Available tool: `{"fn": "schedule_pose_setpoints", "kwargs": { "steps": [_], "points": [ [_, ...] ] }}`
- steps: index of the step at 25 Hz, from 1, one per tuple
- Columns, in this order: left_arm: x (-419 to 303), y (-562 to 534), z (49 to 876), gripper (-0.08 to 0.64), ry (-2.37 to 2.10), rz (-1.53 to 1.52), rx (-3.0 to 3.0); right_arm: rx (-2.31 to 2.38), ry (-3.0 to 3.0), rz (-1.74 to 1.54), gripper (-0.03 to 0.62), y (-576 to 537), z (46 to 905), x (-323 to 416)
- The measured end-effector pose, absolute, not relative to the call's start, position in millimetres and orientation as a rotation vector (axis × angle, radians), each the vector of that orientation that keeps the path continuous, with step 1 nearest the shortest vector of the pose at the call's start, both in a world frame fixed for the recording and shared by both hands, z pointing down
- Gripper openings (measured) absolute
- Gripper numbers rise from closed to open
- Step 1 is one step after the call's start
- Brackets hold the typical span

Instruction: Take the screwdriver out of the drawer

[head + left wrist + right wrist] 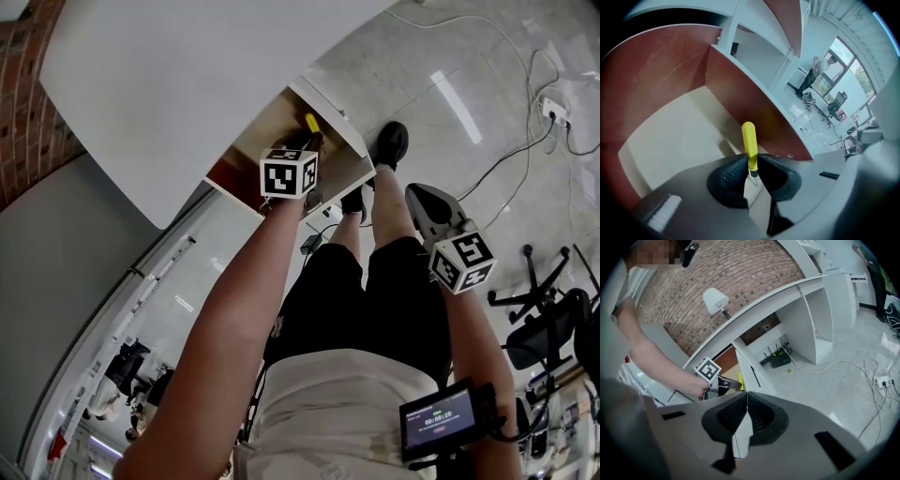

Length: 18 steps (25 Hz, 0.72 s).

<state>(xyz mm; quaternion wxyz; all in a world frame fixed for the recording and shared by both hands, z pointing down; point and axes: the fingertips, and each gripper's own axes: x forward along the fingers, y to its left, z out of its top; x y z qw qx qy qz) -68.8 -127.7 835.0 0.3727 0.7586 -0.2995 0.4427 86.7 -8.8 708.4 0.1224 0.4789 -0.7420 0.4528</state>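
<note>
Left gripper [751, 161] is clamped on the yellow screwdriver [749, 138] inside the open drawer [675, 140]; right gripper [746, 397] is held shut, totally empty.

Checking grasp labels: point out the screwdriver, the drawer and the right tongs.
screwdriver [749, 143]: left gripper view, yellow handle.
drawer [670, 140]: left gripper view, bare floor.
right tongs [746, 397]: right gripper view, between the closed tips.

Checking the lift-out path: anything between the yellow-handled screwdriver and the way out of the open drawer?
Nothing visible. The left claw grips the yellow-handled screwdriver inside the open red-brown-walled drawer; its walls stand clear of it and no other item shows.
</note>
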Motion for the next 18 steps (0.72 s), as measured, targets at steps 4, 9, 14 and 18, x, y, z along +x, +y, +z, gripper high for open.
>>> {"fn": "schedule_pose_setpoints", "kwargs": {
  "steps": [4,9,14,18],
  "points": [
    [-68.8,-125.1,828.3,0.058,-0.786,1.093,1.957,1.373,-2.175,1.311,0.006,-7.3,707.6,82.4],
    [-66.7,-125.4,818.7,0.057,-0.811,1.036,1.984,1.352,-2.186,1.292,0.006,-7.7,706.3,79.3],
    [-69.2,-122.3,807.6,0.055,-0.828,0.991,2.004,1.329,-2.192,1.275,0.006,-6.0,704.0,75.8],
    [-77.1,-117.9,803.7,0.055,-0.837,0.979,1.999,1.308,-2.197,1.265,0.006,-4.4,702.7,71.0]
  ]
}}
